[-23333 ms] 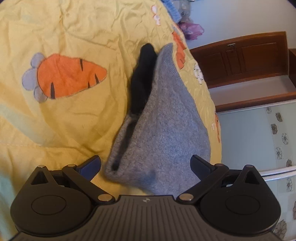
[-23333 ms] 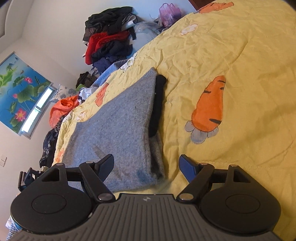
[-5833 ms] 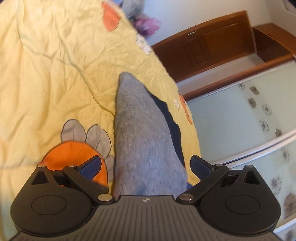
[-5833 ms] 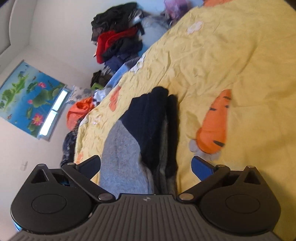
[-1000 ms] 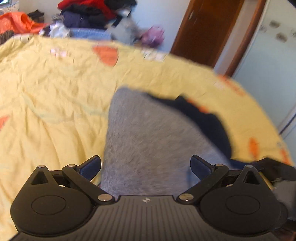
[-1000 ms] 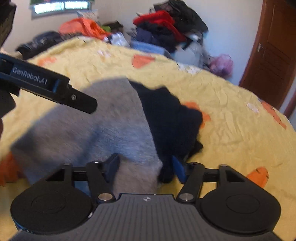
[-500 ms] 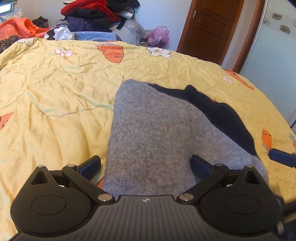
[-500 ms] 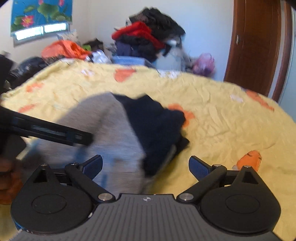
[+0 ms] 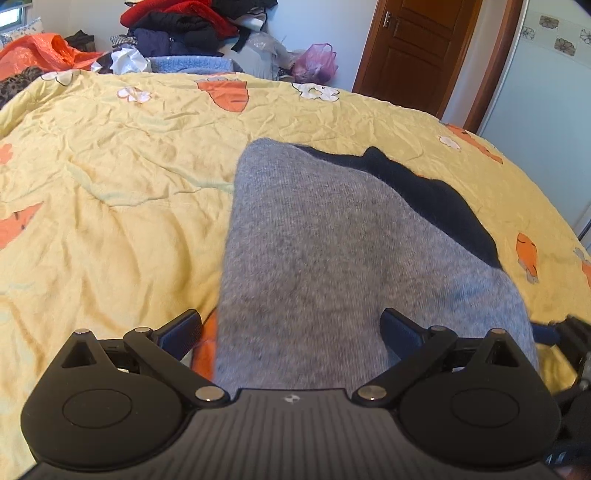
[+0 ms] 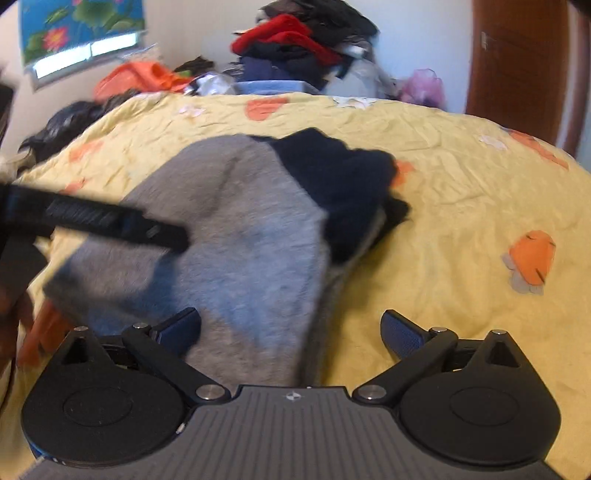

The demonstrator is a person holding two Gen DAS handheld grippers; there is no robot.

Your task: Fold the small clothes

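Right gripper (image 10: pixel 291 326): jaws spread wide, just been opening, pads clear of cloth. Grey knit garment (image 10: pixel 236 236) lying partly between the jaws toward the left pad, untouched by either; right pad over bare yellow bedspread (image 10: pixel 461 206). Directly ahead and slightly right, the garment's dark navy part (image 10: pixel 340 177) bunched and rumpled at the far end. Reaching in from the left, over the grey cloth, one finger of the left gripper (image 10: pixel 110 221), blurred.

Left gripper (image 9: pixel 291 328): jaws also wide apart, nothing pinched. Grey knit garment (image 9: pixel 332 251) filling the gap and running forward from it, folded into a long tapering panel; dark navy part (image 9: pixel 436 206) showing along the far right edge. To the left, wrinkled bedspread (image 9: pixel 110 177) with carrot prints. Far ahead, beyond the bed, a heap of clothes (image 9: pixel 184 22); to the far right, a brown door (image 9: pixel 417 48).

Judged stage: fold laid down and released, both tools free.

Risks from here:
- Snagging a pad on the loose knit while backing away, dragging the top layer and undoing the fold; likely cause, too low a retreat across the cloth.
- Navy end left lumpy, so any next fold sitting crooked; cause, no smoothing first.
- Pinching bedspread together with the garment on a regrasp; cause, closing too deep into the soft surface.
- Grippers colliding, being close together over the same piece.
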